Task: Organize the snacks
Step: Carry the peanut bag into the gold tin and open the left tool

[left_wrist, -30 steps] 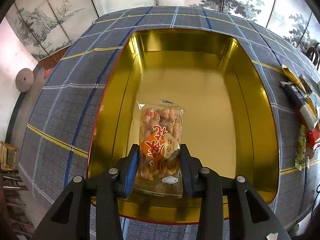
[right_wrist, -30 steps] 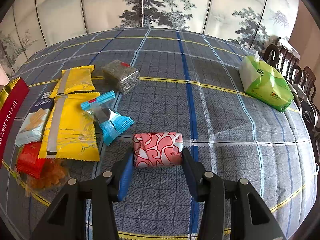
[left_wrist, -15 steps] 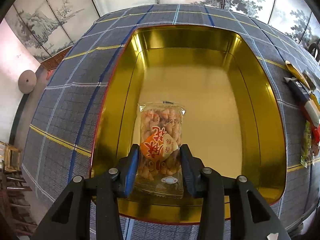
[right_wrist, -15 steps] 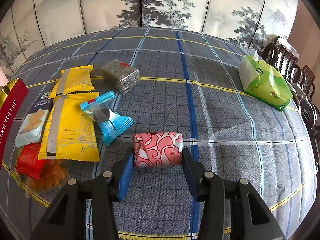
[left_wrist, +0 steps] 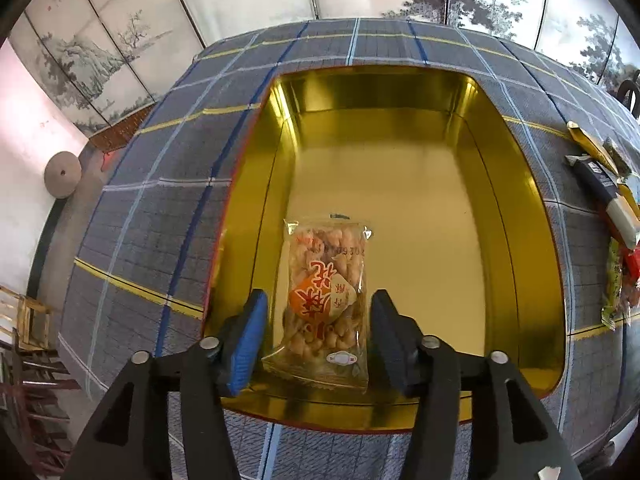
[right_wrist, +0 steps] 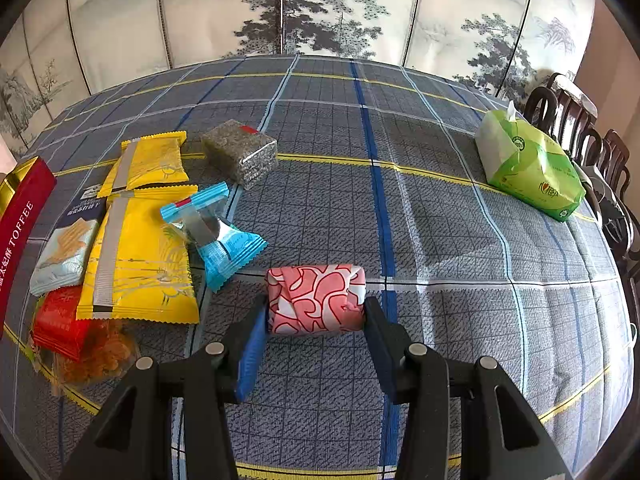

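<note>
My left hand-held gripper (left_wrist: 316, 334) is opening; its pads stand clear of the clear twist-snack packet (left_wrist: 326, 306), which lies between them on the floor of the gold tin (left_wrist: 516, 216), near its front wall, long axis running straight away from me. My right hand-held gripper (right_wrist: 316, 320) is clamped on the pink-patterned roll (right_wrist: 316, 300), lying crosswise on the desk (right_wrist: 440, 220), so I judge it goes next.

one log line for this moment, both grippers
left gripper: opening, snack bag free between fingers in gold tin | right gripper: shut on pink pack | step: place
</note>
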`<state>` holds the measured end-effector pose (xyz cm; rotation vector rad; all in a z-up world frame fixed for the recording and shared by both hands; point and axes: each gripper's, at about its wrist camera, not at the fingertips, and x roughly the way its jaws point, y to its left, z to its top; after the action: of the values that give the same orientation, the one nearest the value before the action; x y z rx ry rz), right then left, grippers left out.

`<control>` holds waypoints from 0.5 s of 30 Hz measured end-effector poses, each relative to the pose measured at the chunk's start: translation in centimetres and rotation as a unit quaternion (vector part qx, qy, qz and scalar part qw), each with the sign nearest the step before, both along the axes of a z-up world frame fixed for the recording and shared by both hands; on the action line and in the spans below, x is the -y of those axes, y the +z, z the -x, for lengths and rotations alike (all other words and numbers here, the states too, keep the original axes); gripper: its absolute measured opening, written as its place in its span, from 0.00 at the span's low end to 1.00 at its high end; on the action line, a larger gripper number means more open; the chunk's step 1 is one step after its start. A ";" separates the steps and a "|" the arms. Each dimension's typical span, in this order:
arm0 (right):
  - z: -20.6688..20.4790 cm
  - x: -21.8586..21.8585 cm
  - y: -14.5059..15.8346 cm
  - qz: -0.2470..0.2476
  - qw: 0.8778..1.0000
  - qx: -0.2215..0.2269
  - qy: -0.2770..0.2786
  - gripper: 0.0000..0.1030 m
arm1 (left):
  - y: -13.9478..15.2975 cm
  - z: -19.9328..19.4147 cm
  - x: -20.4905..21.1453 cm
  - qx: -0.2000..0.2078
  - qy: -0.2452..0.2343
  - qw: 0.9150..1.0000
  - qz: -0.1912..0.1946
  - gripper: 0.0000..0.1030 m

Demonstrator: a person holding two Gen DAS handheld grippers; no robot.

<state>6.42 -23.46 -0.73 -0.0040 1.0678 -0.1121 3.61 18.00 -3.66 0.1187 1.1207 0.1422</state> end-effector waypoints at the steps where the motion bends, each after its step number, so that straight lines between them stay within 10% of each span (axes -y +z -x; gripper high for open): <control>1: 0.1 0.0 0.0 0.001 1.000 0.001 0.000 0.46 | 0.2 0.1 0.0 0.003 0.001 1.000 -0.001 0.55; 15: 1.0 1.1 2.7 -0.004 0.999 0.034 -0.031 0.45 | 2.6 2.4 -0.2 0.042 0.028 0.998 0.028 0.70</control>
<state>5.38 -24.55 1.95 0.0408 1.0012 -0.1632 1.19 18.19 -1.11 0.0317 1.0436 0.1644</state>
